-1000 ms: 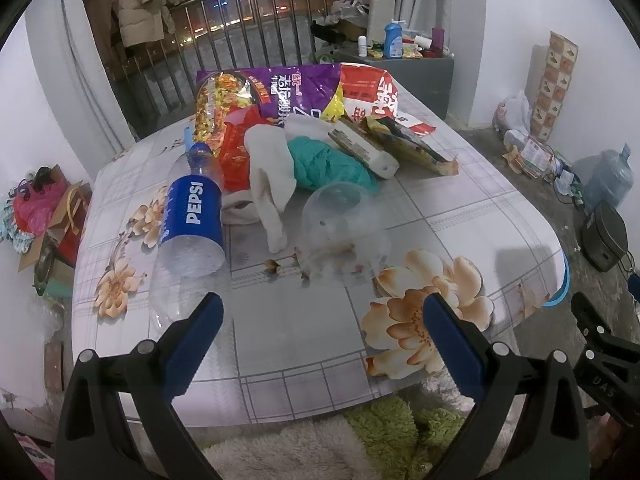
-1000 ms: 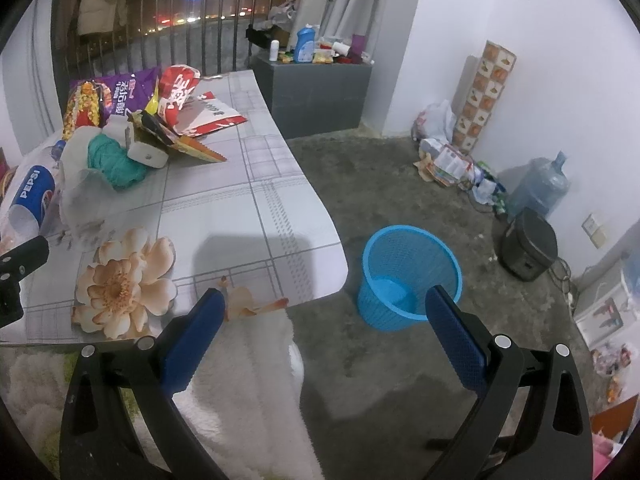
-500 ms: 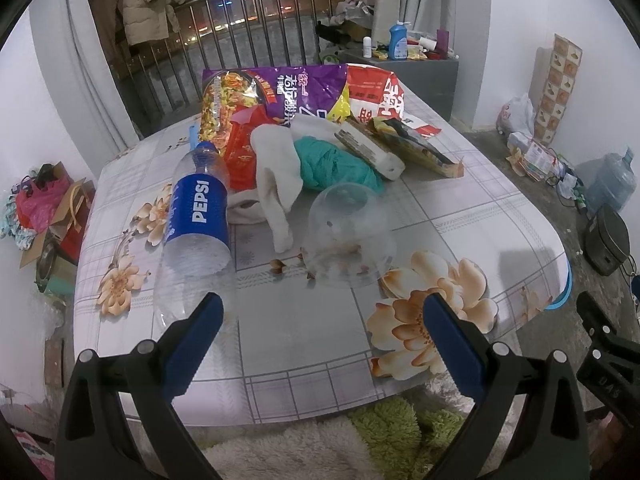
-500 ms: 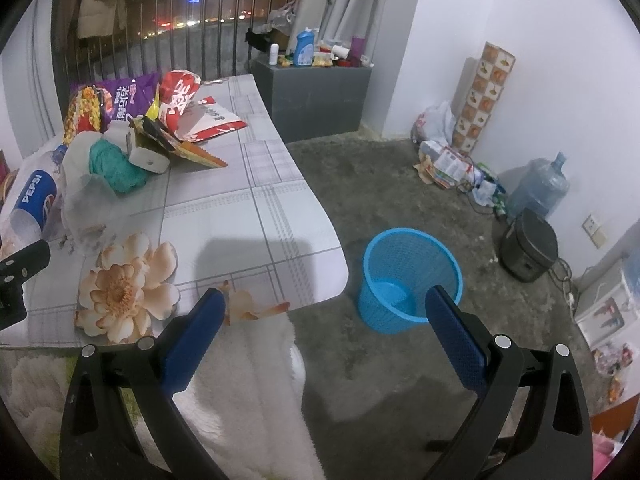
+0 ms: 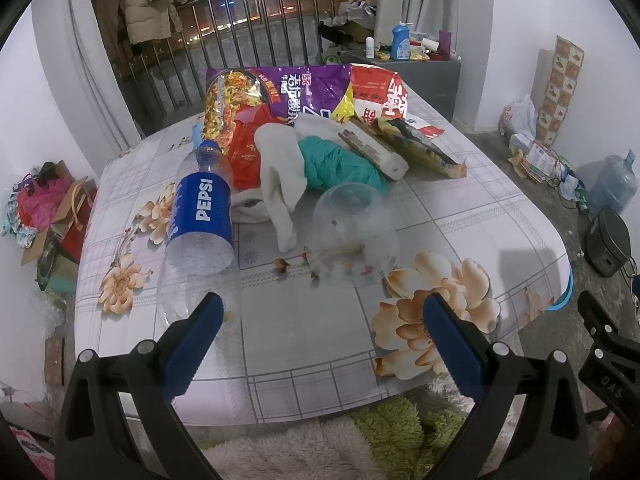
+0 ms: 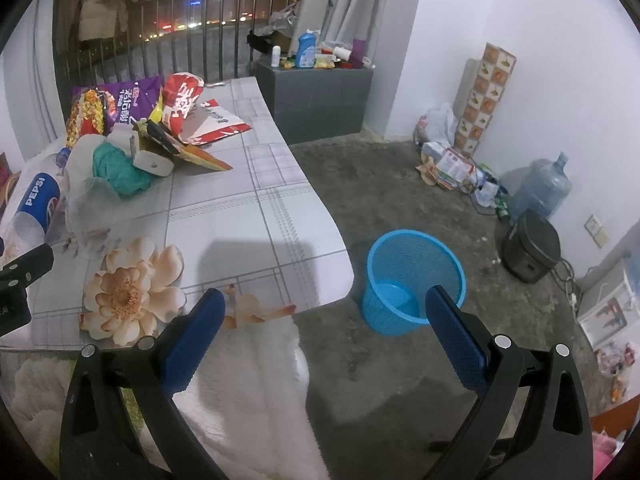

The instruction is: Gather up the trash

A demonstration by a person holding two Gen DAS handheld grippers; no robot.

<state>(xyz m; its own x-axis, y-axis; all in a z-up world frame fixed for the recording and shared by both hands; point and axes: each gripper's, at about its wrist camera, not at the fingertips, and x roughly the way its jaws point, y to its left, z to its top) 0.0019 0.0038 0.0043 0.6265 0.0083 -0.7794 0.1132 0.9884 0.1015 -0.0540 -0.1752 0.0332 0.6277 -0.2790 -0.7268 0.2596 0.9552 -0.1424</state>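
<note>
On the table (image 5: 460,216), seen from the left wrist, trash lay heaped: a Pepsi bottle (image 5: 200,216) on its side left of an upturned clear bowl (image 5: 354,236), with a white cloth (image 5: 280,176), teal rag (image 5: 340,162) and snack bags (image 5: 280,92) behind the bowl. The left gripper (image 5: 318,320) hung spread wide over the near edge, holding nothing.

From the right wrist, the right gripper (image 6: 324,312) was likewise spread and empty, beyond the table's corner. A blue bin (image 6: 414,278) stood on the floor just right of the table (image 6: 248,208).
</note>
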